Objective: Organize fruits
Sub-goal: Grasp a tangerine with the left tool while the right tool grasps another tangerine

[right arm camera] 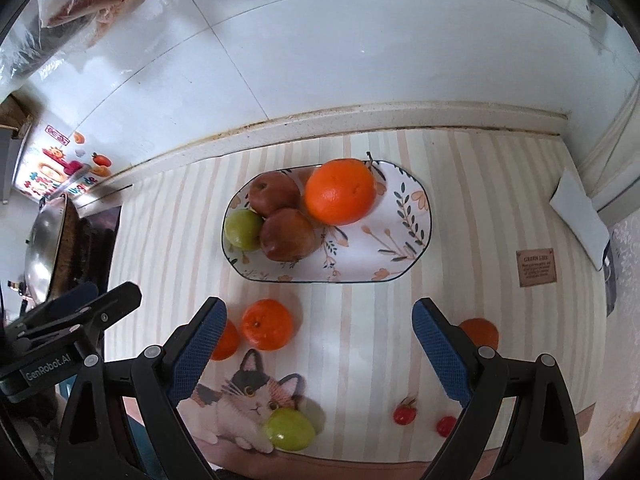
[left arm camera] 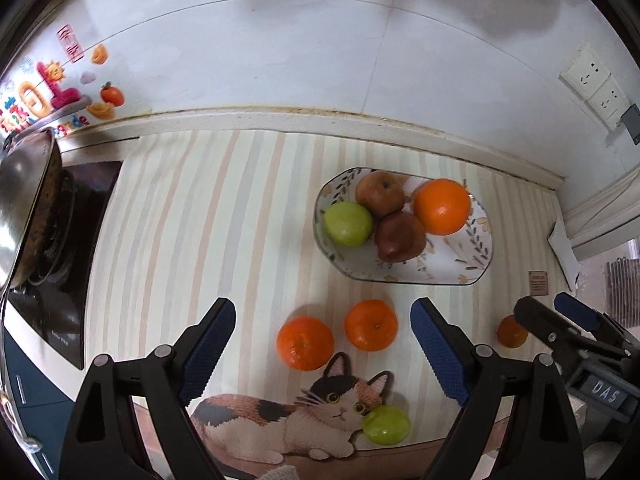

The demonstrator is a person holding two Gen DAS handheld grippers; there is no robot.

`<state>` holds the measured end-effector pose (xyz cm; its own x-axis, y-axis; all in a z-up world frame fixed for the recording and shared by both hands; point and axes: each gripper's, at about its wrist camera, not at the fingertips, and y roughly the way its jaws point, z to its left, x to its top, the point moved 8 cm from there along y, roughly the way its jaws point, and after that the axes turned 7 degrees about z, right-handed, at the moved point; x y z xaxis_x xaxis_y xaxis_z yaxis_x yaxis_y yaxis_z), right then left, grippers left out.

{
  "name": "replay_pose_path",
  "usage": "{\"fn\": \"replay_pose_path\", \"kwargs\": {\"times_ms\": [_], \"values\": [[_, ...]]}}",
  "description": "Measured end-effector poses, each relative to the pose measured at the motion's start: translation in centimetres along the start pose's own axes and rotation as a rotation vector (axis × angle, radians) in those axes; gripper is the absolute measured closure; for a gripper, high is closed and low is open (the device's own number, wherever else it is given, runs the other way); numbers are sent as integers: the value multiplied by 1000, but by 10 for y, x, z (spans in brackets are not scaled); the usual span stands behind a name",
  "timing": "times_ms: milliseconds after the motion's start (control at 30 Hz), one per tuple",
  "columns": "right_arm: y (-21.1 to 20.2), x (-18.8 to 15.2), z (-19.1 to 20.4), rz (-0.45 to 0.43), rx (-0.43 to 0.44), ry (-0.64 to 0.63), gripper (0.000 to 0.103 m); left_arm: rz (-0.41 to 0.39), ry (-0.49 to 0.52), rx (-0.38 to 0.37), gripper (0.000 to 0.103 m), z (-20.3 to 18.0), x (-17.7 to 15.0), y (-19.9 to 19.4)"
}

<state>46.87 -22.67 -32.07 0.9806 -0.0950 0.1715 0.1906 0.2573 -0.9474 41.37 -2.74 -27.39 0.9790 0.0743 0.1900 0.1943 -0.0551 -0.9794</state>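
Observation:
A floral oval plate holds a big orange, two reddish apples and a green fruit. On the striped mat lie two tangerines, a third tangerine, a green fruit and two small red fruits. My left gripper is open and empty above the two tangerines. My right gripper is open and empty above the mat.
A stove with a steel wok stands at the left. A tiled wall with sockets runs behind the counter. A white folded cloth lies at the right. The cat picture marks the mat's front.

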Motion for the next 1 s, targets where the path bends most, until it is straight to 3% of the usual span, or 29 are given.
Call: {"fn": "replay_pose_path", "kwargs": {"times_ms": [200,333,600,700,800,1000], "values": [[43,-18,10,80,120,31,9,74,-19,68,13,24,-25,38],[78,-30,14,146,165,61,29,166,-20,76,13,28,-41,79],[120,-43,17,211,184,82,31,302,57,54,14,7,-53,148],[127,-43,16,220,182,96,31,321,58,40,38,3,-53,161],[133,-44,17,231,190,115,31,304,65,33,38,4,-52,161],[146,-43,34,264,208,102,31,297,40,107,39,39,-66,153]]}}
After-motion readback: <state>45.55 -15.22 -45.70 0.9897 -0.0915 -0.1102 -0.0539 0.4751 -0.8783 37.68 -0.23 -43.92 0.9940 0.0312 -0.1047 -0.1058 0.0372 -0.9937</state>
